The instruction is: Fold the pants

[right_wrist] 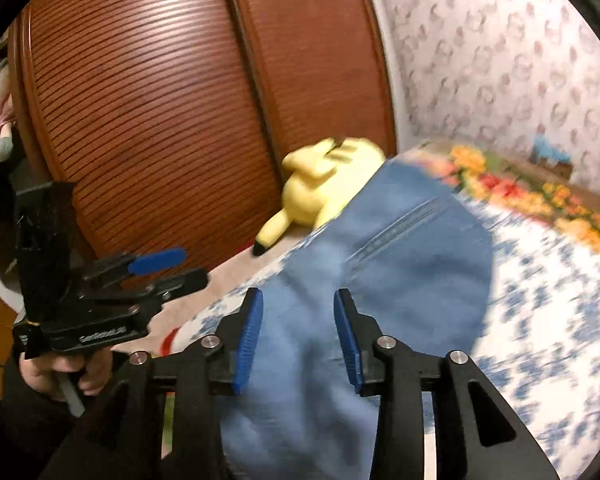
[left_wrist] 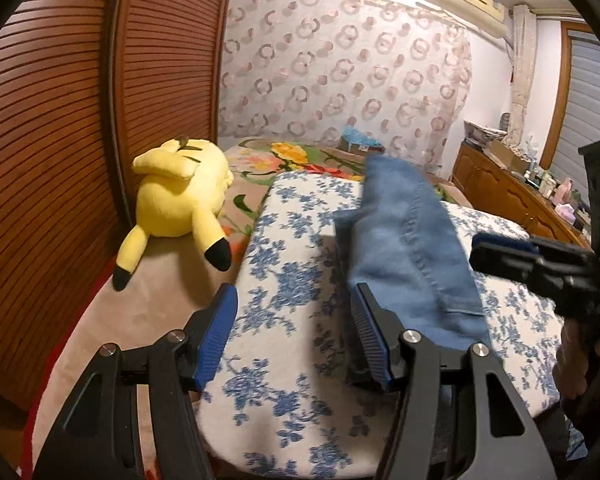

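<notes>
Left wrist view: left gripper [left_wrist: 294,310] jaws wide, empty, over floral pad [left_wrist: 284,248] near edge. Pants [left_wrist: 412,248] lie right of it. Right gripper [right_wrist: 298,312] parted above denim, nothing pinched. Plush [left_wrist: 180,196] far left.

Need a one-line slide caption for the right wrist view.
Right gripper, jaws open, over blue denim pants on floral bedding; yellow plush toy by wooden wardrobe.

warm indoor light, motion blur, fisheye

The right gripper [right_wrist: 298,334] is hovering open over blue jeans [right_wrist: 400,256] — nothing pinched. A yellow plush [right_wrist: 324,184] is lying beyond.
</notes>
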The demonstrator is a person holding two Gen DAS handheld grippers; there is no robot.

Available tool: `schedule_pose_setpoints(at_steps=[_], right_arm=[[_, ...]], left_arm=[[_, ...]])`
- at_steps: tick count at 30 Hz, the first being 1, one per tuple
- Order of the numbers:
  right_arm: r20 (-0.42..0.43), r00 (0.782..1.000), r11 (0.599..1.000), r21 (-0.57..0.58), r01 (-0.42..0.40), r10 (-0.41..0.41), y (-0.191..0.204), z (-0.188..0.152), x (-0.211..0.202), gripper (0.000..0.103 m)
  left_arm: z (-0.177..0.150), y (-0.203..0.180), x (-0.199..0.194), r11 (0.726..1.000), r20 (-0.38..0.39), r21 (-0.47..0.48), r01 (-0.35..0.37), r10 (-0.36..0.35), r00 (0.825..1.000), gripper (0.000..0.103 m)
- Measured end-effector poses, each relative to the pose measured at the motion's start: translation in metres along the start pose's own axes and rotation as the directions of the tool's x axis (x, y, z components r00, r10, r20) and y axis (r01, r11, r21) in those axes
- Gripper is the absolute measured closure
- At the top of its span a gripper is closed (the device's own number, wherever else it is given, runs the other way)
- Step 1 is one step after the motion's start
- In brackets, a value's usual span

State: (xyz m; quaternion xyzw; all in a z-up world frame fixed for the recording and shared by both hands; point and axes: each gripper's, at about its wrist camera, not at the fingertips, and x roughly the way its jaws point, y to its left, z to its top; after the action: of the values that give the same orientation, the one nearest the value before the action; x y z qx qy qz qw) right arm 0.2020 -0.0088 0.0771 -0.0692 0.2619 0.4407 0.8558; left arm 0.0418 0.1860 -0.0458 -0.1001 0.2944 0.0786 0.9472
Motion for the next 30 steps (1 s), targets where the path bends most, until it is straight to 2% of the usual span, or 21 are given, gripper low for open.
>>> schedule_pose_setpoints(at_steps=[4, 8, 11, 14, 17, 22, 28, 30], right_arm=[[-0.011, 0.994, 0.994, -0.016, 0.110, -0.110, -0.016, -0.003, 0.008, 0.062], [-0.055, 0.985, 0.987, 0.003, 0.161, -0.161, -0.035, -0.004, 0.028, 0.062], [-0.090, 0.982, 0.985, 0.018, 0.170, -0.168, -0.039, -0.002, 0.047, 0.062], [-0.105, 0.989, 0.990, 0.077, 0.114, -0.106, -0.046, 0.005, 0.050, 0.061], [-0.091, 0.987, 0.986, 0.084, 0.142, -0.135, -0.046, 0.014, 0.049, 0.060], [-0.105, 0.983, 0.983, 0.084, 0.162, -0.153, -0.056, 0.020, 0.071, 0.058], [-0.137, 0.979, 0.980, 0.107, 0.169, -0.154, -0.075, 0.022, 0.097, 0.047], [-0.150, 0.975, 0.979, 0.099, 0.178, -0.162, -0.076, 0.022, 0.105, 0.038]], left_arm=[[0.003, -0.014, -0.001, 0.999, 0.003, 0.021, 0.037, -0.037, 0.999, 0.043], [0.003, -0.031, 0.005, 0.995, -0.015, 0.054, 0.080, -0.079, 0.997, 0.043], [0.002, -0.041, 0.011, 0.992, -0.035, 0.071, 0.107, -0.104, 0.994, 0.043], [-0.002, -0.047, 0.017, 0.989, -0.055, 0.097, 0.112, -0.107, 0.993, 0.043], [-0.008, -0.047, 0.024, 0.990, -0.081, 0.105, 0.099, -0.091, 0.993, 0.043], [-0.021, -0.039, 0.034, 0.993, -0.115, 0.089, 0.079, -0.068, 0.991, 0.043], [-0.034, -0.033, 0.048, 0.995, -0.152, 0.081, 0.064, -0.051, 0.987, 0.043], [-0.037, -0.031, 0.051, 0.995, -0.155, 0.074, 0.066, -0.054, 0.986, 0.043]])
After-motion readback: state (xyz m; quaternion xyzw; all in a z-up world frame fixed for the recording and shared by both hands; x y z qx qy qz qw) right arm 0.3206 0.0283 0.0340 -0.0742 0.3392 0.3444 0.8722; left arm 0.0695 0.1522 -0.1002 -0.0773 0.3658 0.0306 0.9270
